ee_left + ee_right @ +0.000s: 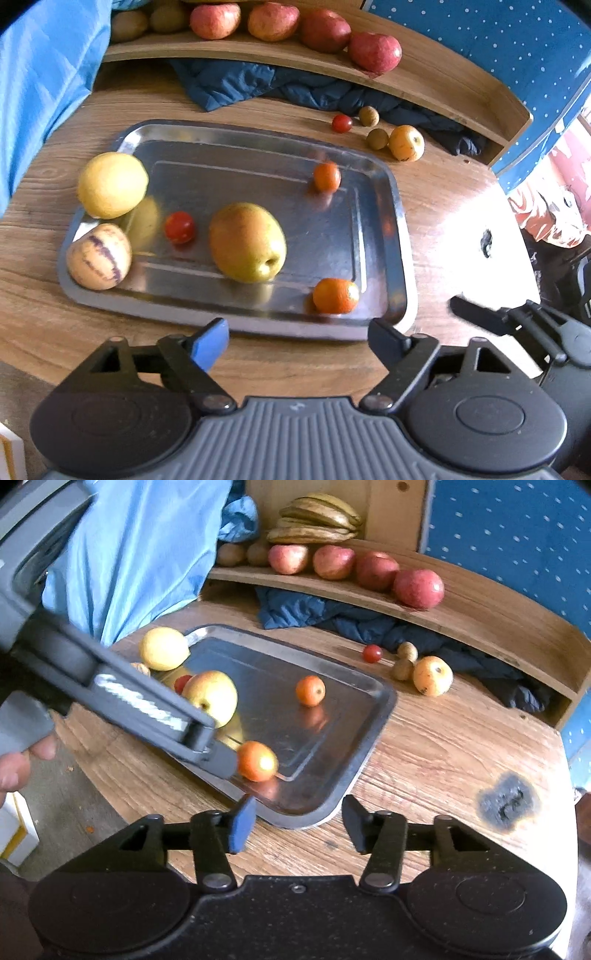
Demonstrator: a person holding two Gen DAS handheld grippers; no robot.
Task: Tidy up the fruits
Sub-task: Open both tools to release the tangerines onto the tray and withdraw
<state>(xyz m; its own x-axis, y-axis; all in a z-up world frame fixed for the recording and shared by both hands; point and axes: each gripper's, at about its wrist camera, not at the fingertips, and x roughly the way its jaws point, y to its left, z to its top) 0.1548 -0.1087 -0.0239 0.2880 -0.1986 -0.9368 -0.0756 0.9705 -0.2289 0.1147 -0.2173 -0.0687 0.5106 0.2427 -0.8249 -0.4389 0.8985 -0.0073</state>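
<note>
While both grippers hang over the near edge of the tray, neither has hold of anything. Left gripper [299, 341]: fingers spread wide, nothing between them, tips just short of the tray's [402, 236] near rim. Right gripper [298, 821]: also spread wide and empty, tips above the tray's near corner and the bare table [443, 753] beside it. In the right wrist view the left gripper reaches in from the left, and one finger [221, 758] sits right beside the near orange fruit [257, 760]; contact can't be told.

On the tray, near to far in the left wrist view:
- small orange fruit [336, 295] near the front right corner
- big yellow-green apple [247, 242] in the middle, lying on its side
- cherry tomato [179, 227] just left of the apple
- striped cream-and-purple melon [99, 256] on the left rim
- yellow lemon-like fruit [112, 184] behind it, touching or nearly so
- second small orange fruit [327, 176] toward the far right, blurred

Off the tray, on the table past its far right corner: a cherry tomato [341, 123], two small brown round fruits [368, 115] [377, 139], and a yellow-orange apple [406, 143] beside the nearer brown one.

Wooden shelf [424, 74] behind holds a row of red apples [375, 51], kiwis [129, 25] at the left end, and bananas [314, 520] above. Dark blue cloth [288, 86] is bunched under the shelf.
</note>
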